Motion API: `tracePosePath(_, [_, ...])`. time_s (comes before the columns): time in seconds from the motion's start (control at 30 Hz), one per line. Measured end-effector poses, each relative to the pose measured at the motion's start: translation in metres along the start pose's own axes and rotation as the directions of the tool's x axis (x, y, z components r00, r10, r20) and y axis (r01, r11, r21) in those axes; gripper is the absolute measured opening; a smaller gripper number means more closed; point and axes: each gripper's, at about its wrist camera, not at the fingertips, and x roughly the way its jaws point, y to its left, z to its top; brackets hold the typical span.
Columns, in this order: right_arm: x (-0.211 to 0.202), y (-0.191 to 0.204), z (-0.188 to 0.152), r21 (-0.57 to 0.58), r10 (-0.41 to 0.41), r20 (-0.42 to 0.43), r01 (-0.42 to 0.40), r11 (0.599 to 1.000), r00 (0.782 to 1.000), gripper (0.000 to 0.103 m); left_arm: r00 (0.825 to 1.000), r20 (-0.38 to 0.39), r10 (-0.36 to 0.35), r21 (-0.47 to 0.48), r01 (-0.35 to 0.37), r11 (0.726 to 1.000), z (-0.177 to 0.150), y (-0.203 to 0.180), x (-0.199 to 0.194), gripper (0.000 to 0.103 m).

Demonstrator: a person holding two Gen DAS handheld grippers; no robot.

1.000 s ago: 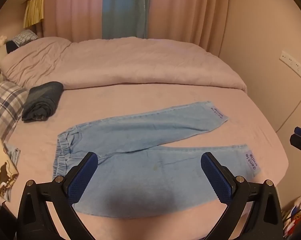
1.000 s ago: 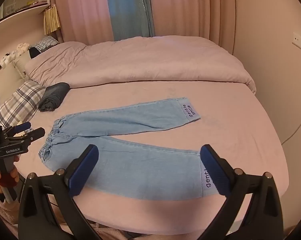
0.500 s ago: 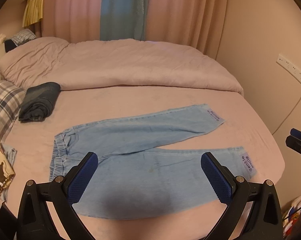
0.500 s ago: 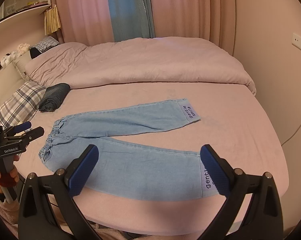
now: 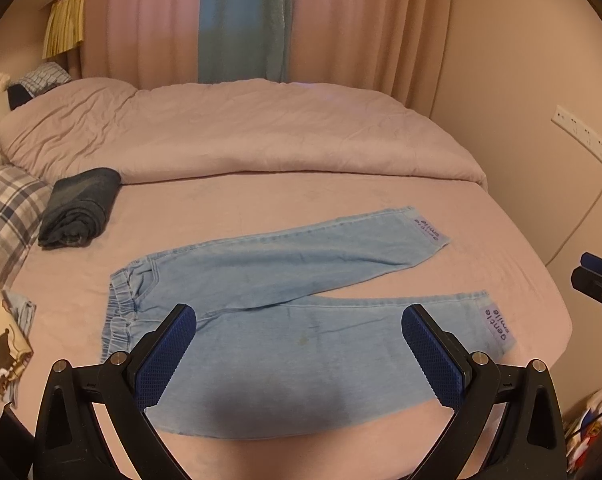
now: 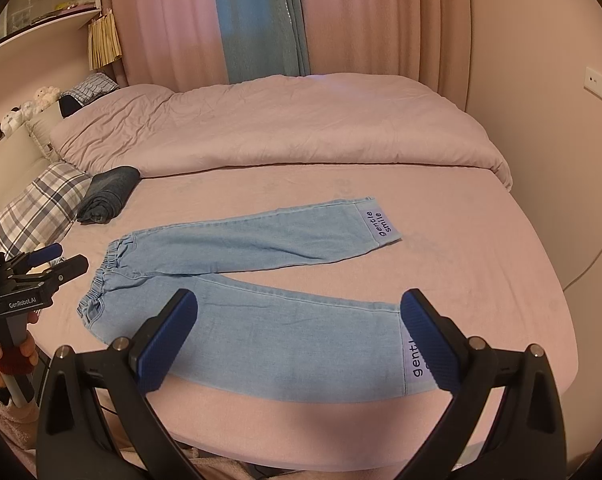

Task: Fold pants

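Both my claws, left (image 5: 299,354) and right (image 6: 299,340), hang released above the pants (image 5: 285,300), waistband at nine o'clock.

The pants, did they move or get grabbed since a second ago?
No. The pants lie flat on the bed as before, legs spread apart. Only the views shifted slightly. The left gripper and right gripper stay open above them, holding nothing.

Matt light-blue denim pants (image 5: 285,320) lie on a smooth, soft pink cloth bed sheet (image 5: 261,200).
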Motion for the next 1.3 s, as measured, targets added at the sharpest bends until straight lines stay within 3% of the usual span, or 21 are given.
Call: tracePosePath(1.3, [0.0015, 0.0008, -0.0024, 0.002, -0.003, -0.003, 0.003, 1.000, 1.000, 0.102, 1.000, -0.011, -0.009, 0.014, 0.009, 1.000, -0.0015, -0.0033, 0.0038, 0.103])
